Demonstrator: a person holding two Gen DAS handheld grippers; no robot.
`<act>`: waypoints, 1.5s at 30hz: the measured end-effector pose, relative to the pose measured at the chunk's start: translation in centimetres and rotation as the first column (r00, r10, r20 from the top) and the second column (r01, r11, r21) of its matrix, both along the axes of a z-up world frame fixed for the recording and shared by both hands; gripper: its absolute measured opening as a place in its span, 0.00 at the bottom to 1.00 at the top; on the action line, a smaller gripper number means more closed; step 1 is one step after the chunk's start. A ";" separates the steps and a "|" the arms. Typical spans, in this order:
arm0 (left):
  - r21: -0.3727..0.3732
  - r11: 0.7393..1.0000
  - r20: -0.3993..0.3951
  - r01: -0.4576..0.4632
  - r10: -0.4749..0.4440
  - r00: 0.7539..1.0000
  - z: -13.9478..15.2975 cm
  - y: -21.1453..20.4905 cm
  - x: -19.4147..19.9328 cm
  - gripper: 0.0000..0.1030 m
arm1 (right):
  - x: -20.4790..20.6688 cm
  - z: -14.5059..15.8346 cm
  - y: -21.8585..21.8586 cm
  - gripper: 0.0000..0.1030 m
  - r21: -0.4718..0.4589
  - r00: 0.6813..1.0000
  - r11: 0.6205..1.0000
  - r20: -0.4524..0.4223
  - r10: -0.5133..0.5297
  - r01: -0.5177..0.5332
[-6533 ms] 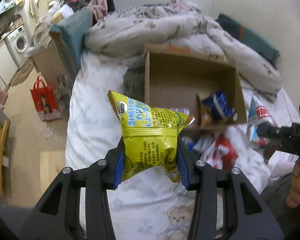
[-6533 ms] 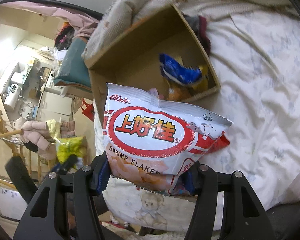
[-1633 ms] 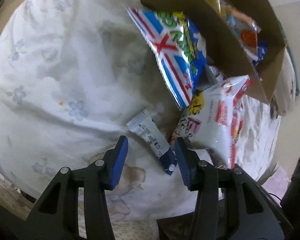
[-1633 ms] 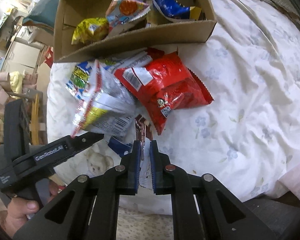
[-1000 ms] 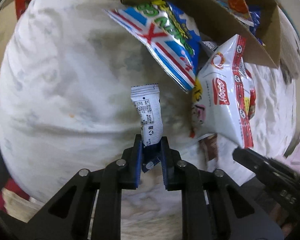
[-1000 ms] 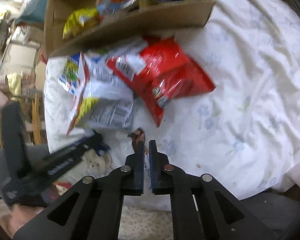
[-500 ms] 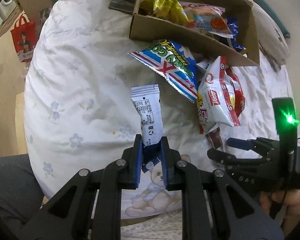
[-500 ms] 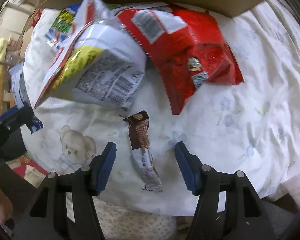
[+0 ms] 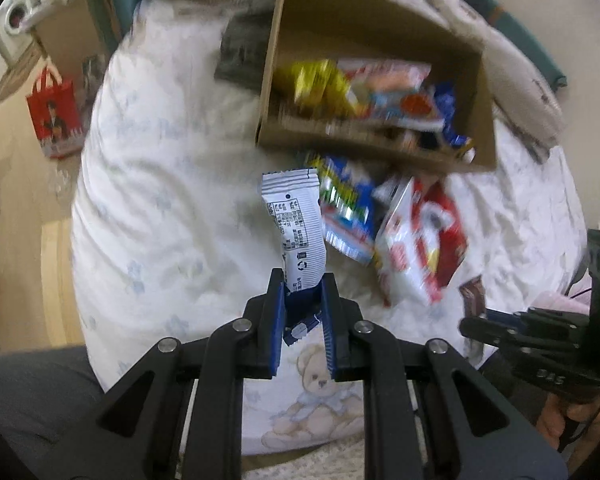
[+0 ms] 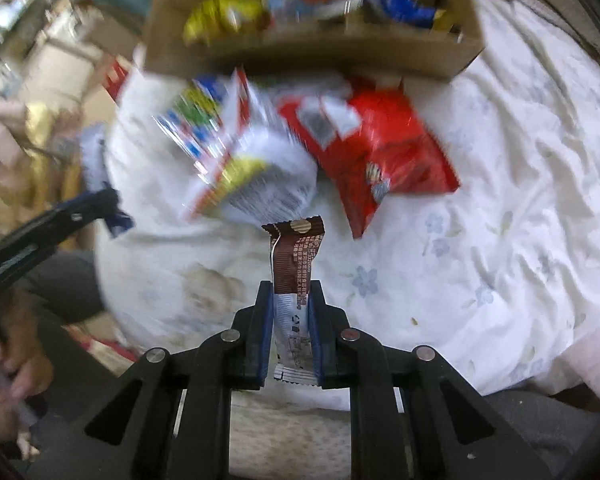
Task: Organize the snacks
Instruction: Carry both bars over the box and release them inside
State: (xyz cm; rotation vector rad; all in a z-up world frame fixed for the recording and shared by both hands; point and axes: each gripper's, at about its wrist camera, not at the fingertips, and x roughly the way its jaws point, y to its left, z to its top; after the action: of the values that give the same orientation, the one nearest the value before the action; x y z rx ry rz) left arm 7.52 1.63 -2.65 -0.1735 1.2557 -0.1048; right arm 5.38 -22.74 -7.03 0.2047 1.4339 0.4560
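place: home bedroom | evidence: floral bedsheet (image 9: 148, 168), rumpled quilt (image 9: 480, 20), washing machine (image 9: 14, 20)

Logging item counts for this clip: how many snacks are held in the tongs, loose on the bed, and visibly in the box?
Held in tongs: 2 (white bar, brown bar)
Loose on bed: 3 (blue bag, white-red bag, red bag)
In cardboard box: at least 3, blurred
Total: at least 8
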 end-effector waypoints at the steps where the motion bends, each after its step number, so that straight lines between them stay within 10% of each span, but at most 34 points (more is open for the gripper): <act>1: 0.012 1.000 0.027 0.008 -0.008 1.000 1.0 0.0 0.5 0.13 | 0.4 0.6 -0.5 0.17 0.016 1.000 1.000 0.020 -0.011 0.010; 21: 0.102 0.992 0.179 0.068 -0.086 0.980 6.8 -1.8 12.2 0.13 | 13.8 10.1 -4.4 0.17 0.030 0.934 0.988 0.323 -0.151 0.149; 33: 0.114 0.992 0.191 0.063 -0.084 0.978 3.5 -4.0 18.6 0.14 | 18.7 7.4 -4.8 0.17 0.005 0.845 0.974 0.498 -0.197 0.224; 45: 0.136 0.990 0.185 0.049 -0.074 0.980 1.3 -5.0 20.6 0.14 | 20.5 4.8 -4.0 0.17 -0.055 0.880 0.973 0.440 -0.178 0.224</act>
State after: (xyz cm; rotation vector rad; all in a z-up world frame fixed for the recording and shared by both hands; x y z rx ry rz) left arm 28.15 -3.36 -1.31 -0.0104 1.0737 -0.0895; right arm 25.84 -26.77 -2.26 0.1541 0.9814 0.2331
